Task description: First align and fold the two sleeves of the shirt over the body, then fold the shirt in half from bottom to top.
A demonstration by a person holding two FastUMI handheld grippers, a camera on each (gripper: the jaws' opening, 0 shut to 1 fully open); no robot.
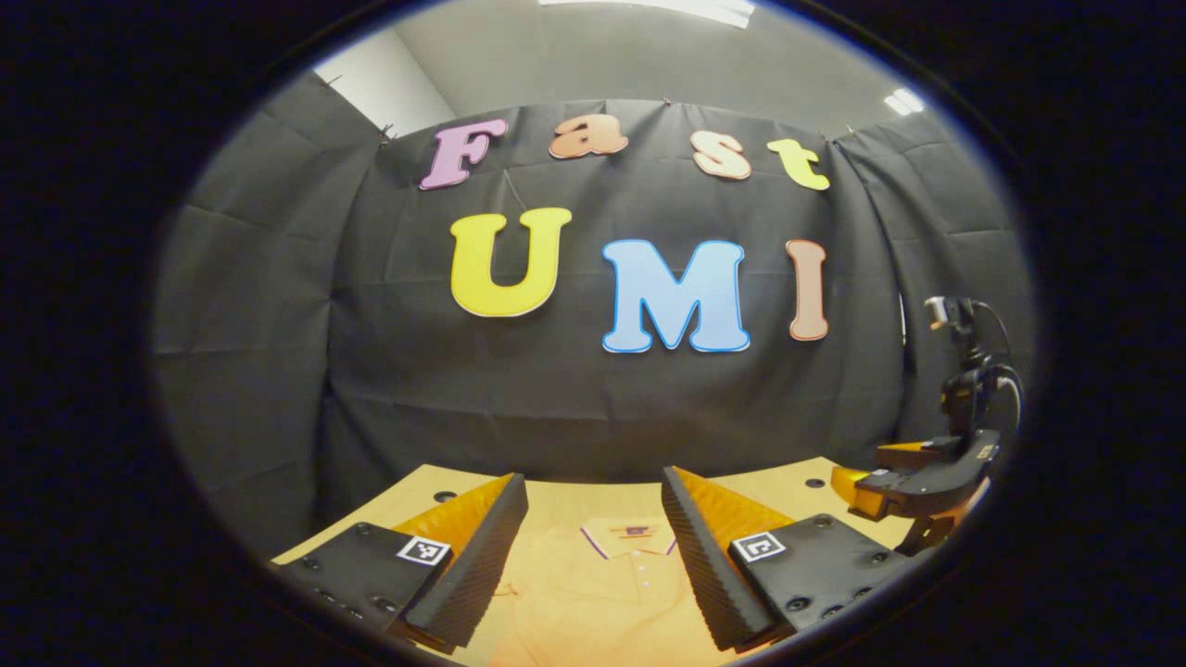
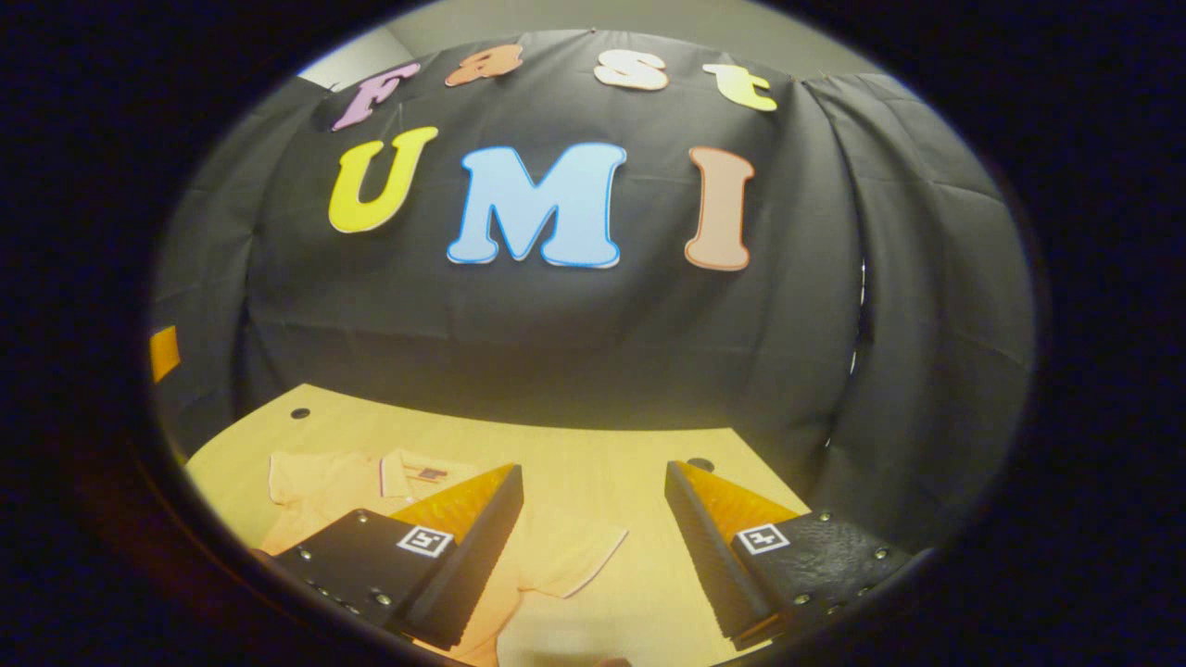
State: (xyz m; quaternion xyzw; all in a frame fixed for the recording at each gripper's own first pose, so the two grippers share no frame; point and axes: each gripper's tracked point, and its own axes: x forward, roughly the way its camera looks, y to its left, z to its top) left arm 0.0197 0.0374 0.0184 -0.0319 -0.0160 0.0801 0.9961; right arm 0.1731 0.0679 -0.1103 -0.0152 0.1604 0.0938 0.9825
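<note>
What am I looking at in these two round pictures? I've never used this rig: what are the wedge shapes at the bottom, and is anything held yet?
Each picture comes from a camera riding on a hand-held gripper, looking forward between its own jaws. The wedges are those jaws.

The left gripper hovers open over the orange shirt, near its collar. The other gripper shows at the right edge.

The right gripper is open too, above the wooden table beside one spread sleeve.

Nothing is held; the shirt lies flat, unfolded as far as shown.
</note>
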